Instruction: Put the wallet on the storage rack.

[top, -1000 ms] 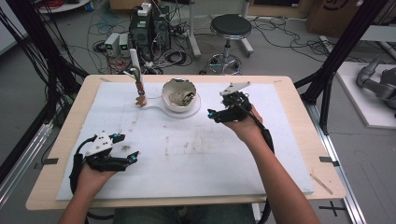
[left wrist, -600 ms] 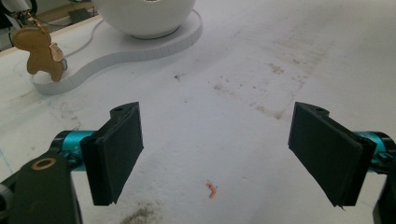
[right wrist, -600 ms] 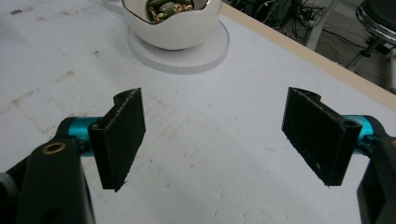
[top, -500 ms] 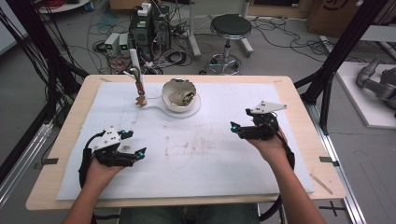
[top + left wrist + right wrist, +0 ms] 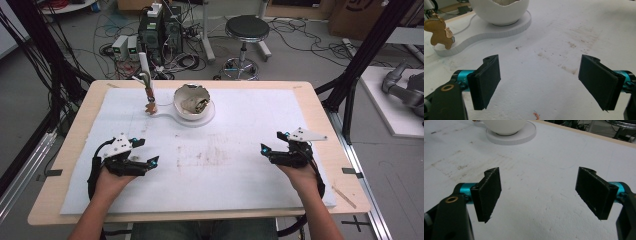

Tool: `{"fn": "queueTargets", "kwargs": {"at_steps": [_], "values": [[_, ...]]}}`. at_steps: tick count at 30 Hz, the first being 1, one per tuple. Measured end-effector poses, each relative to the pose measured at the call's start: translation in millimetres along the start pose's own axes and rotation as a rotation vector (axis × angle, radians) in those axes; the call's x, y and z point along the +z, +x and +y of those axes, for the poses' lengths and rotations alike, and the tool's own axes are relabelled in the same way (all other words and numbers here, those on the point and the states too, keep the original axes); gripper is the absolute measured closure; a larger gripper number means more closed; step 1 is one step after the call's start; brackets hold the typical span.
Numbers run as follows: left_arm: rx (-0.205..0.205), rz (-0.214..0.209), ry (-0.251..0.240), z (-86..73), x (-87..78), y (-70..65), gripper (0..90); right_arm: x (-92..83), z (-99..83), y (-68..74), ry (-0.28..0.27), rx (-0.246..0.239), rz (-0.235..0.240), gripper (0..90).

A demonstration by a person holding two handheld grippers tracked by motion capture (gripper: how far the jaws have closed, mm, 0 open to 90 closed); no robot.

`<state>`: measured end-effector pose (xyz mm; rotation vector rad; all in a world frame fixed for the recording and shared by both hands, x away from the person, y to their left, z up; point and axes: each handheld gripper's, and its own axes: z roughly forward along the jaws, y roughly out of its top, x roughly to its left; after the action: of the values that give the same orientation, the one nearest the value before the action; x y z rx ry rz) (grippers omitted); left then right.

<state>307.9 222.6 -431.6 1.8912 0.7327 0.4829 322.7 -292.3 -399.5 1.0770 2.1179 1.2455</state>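
I've pulled my right gripper (image 5: 273, 143) back from the egg-shaped bowl (image 5: 192, 101); it and the left gripper (image 5: 145, 152) rest apart, empty, so I reckon this step's done

Both grippers drawn back toward the near edge of the table

The right gripper (image 5: 274, 144), seen a second ago close beside the white bowl (image 5: 192, 101) at the far middle of the table, has been pulled back and out to the right, and is now held low over the white sheet (image 5: 235, 180), well apart from the bowl, jaws wide. The left gripper (image 5: 146, 152) has been shifted a little inward and forward from its earlier place at the near left.
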Motion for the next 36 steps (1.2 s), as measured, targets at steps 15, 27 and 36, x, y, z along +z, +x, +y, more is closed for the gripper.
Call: {"fn": "queueTargets", "kwargs": {"at_steps": [15,27,36], "values": [[-0.006,-0.003,0.017,-4.0,1.5,0.8,17.8,5.9,-15.2,-7.9,0.029,0.008,-0.005,20.2],[-0.021,0.017,0.021,-7.4,-0.5,3.6,17.8,12.1,-16.7,-7.1,0.069,-0.01,0.0,20.3],[-0.021,0.029,0.022,-7.3,-1.3,3.4,17.8,15.2,-18.4,-5.2,0.098,-0.022,0.011,20.2]]}}
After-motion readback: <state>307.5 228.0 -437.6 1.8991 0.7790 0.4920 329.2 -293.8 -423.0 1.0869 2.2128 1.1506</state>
